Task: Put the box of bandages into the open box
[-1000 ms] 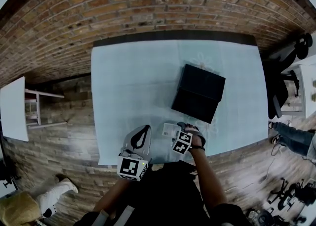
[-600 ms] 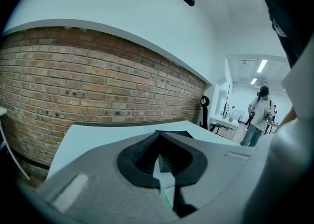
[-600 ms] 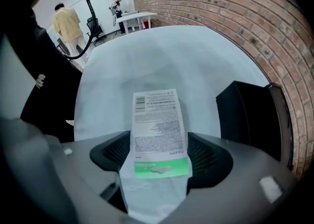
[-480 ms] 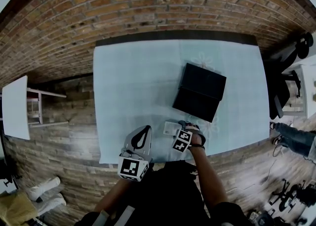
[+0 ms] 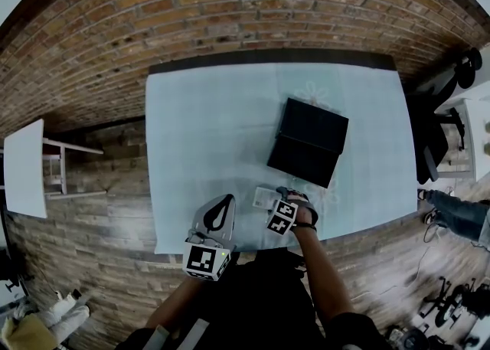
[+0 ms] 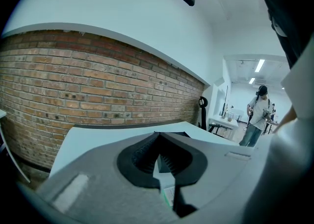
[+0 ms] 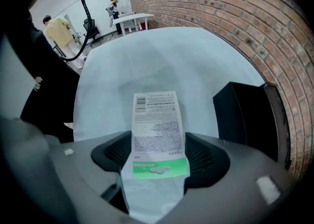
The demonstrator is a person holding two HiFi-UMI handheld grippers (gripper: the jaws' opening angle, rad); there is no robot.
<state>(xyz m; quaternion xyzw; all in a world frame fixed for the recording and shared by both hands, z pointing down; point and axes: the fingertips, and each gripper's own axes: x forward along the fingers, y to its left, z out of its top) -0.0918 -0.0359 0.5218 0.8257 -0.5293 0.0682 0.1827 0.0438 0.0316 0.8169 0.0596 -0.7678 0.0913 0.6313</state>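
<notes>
The box of bandages (image 5: 265,197), white with a green band, lies flat near the front edge of the pale table (image 5: 199,126). In the right gripper view the box of bandages (image 7: 156,125) sits lengthwise between my right gripper's (image 7: 158,142) jaws, which are closing, with the pads right at its long sides. The open black box (image 5: 308,142) stands just beyond, its lid raised, and the open box (image 7: 245,115) shows to the right of the jaws. My left gripper (image 5: 228,197) rests at the table's front edge, shut and empty (image 6: 158,137).
A brick wall runs behind the table. A white side table (image 5: 21,168) stands at the left and a black office chair (image 5: 444,122) at the right. A person's legs (image 5: 459,214) are on the wooden floor at the right. Other people stand far off.
Both grippers and the bandage box stay where they were. A person at the lower left of the floor has moved almost out of view.
</notes>
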